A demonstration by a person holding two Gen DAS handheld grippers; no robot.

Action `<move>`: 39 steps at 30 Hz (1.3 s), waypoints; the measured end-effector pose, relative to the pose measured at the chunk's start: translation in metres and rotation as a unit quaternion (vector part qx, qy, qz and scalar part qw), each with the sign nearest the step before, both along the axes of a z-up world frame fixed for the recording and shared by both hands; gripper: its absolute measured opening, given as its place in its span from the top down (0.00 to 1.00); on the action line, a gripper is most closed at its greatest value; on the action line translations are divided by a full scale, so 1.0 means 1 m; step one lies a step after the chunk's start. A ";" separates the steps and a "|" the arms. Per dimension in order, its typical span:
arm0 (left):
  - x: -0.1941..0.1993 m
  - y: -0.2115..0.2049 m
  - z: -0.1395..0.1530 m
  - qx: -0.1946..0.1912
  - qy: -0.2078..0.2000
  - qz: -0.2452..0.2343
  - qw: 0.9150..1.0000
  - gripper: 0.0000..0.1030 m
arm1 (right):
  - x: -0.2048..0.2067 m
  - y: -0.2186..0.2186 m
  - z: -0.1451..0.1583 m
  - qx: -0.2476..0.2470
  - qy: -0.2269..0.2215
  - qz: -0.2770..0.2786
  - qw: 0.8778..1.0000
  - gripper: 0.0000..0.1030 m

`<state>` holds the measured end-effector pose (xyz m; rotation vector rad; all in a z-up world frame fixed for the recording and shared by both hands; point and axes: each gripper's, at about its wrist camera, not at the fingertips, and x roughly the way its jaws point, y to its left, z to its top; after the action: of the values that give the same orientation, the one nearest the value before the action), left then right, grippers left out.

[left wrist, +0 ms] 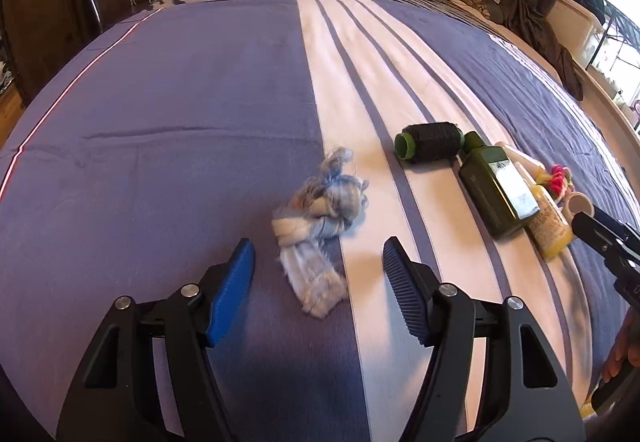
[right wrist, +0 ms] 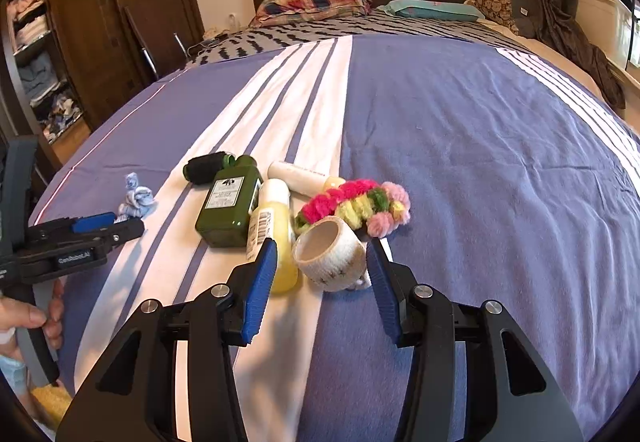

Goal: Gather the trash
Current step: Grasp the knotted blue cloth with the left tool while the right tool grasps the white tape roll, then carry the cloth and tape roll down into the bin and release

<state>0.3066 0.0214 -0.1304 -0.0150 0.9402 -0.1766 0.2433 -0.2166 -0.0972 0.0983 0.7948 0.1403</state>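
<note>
on the striped bedspread (left wrist: 160, 121), a knotted blue-and-white rag (left wrist: 316, 217) lies with its long axis running away from us. our left gripper (left wrist: 318, 262) is partly open around its near end, pads not touching. our right gripper (right wrist: 322, 262), also partly open, flanks a white tape roll (right wrist: 330, 254) without pressing it.

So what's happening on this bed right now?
A person holds a gripper in each hand over a blue-and-white striped bedspread strewn with small items. The left gripper is open around a knotted scrap of pale blue-and-white cloth, pads not pressing it. The right gripper is open around a white roll of bandage tape, beside a yellow plastic bottle and a dark green bottle. Nothing is lifted yet.
</note>
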 end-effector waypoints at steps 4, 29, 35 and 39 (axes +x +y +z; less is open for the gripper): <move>0.009 0.000 -0.002 0.000 -0.002 -0.002 1.000 0.50 | 0.005 -0.003 -0.002 0.000 0.006 -0.007 1.000 0.54; -0.112 -0.020 0.086 -0.011 -0.084 -0.043 0.995 0.75 | -0.082 0.005 0.074 0.013 -0.061 0.021 0.998 0.65; -0.173 -0.027 0.101 -0.019 -0.099 -0.056 0.993 0.75 | -0.126 0.000 0.086 0.026 -0.071 0.022 0.997 0.65; -0.210 -0.035 0.098 -0.023 -0.101 -0.074 0.992 0.75 | -0.161 0.002 0.082 0.027 -0.070 0.025 0.997 0.65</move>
<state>0.0962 -0.0136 -0.0327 0.0292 0.7356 -0.3311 0.0821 -0.2147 -0.0153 0.1179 0.6547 0.2146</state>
